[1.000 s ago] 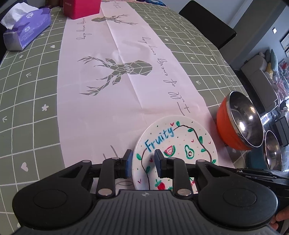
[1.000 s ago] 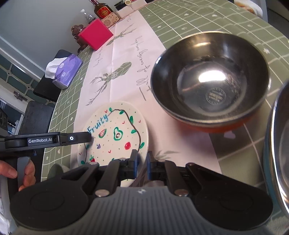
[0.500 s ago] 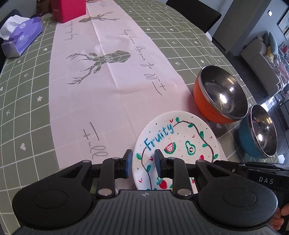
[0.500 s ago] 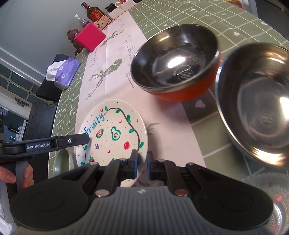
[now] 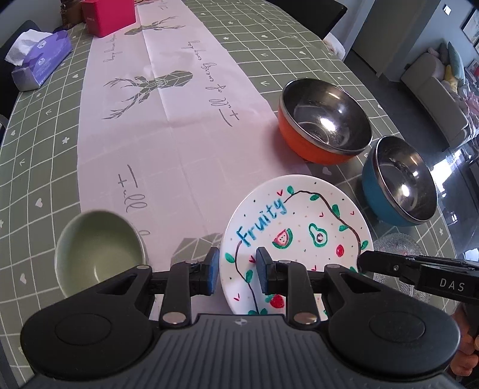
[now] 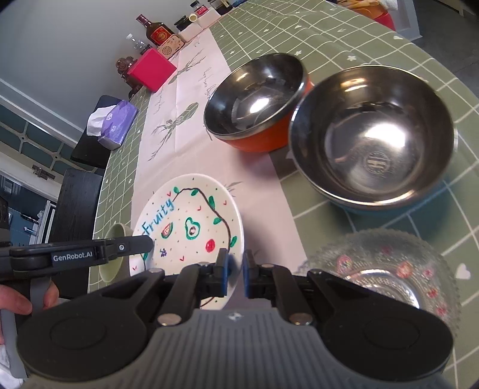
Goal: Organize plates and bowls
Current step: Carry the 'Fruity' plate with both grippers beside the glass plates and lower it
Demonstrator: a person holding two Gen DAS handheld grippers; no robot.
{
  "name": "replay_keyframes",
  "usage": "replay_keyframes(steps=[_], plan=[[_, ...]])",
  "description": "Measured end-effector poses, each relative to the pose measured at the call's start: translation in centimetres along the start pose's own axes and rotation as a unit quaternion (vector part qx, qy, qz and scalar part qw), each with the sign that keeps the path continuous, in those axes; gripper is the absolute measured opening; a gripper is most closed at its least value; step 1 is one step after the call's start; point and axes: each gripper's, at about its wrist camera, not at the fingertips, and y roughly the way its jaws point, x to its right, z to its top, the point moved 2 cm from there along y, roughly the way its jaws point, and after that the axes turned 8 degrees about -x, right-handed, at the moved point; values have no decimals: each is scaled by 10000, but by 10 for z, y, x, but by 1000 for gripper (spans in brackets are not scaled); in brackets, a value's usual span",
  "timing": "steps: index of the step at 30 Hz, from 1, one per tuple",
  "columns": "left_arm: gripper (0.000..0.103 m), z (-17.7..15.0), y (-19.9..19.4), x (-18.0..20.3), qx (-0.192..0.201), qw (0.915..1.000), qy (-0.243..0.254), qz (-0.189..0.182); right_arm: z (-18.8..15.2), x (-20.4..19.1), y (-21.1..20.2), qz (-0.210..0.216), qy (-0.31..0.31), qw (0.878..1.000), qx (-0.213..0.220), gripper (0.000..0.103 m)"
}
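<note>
A white plate painted "Fruity" (image 5: 299,215) (image 6: 191,215) hangs just above the table runner, carried between both grippers. My left gripper (image 5: 236,267) is shut on its left rim, one pad outside the edge and one on the painted face. My right gripper (image 6: 236,263) is shut tight on the opposite rim. To the right stand a steel bowl with an orange outside (image 5: 324,119) (image 6: 254,98) and a blue-sided steel bowl (image 5: 404,182) (image 6: 374,134). A small green bowl (image 5: 95,239) sits left of the plate. A patterned glass plate (image 6: 386,269) lies near my right gripper.
A purple tissue box (image 5: 42,62) and a pink box (image 5: 109,15) stand at the far end of the green checked tablecloth (image 5: 39,143). Bottles (image 6: 158,31) line the far edge. A person's hand (image 6: 18,302) holds the left gripper's handle. Dark chairs (image 6: 77,209) flank the table.
Both grippers have carried the plate back toward the table's near end. The blue bowl, the green bowl and the glass plate have come into view.
</note>
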Motion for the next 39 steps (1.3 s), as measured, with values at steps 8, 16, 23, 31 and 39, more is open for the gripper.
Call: replay_keyframes(steps=[8,16,23,31,39], plan=[[29,-23,-12,27,-10,10000,-2,-16,-17,12,-29,79,2,9999,145,8],[29,-38,-6,64,-181,9995,167,-173,-30,39,-60,-37,96,9994,337,8],[29,-44,7,92,-353,9980,218,-469,-38,66,-82,-243,224,9982,490,7],[29,-46,24,117,-453,9964,241,-679,-37,93,-94,-506,386,9964,567,7],[29,-50,40,128,-641,9955,287,-644,-39,106,-89,-725,410,9953,486,7]])
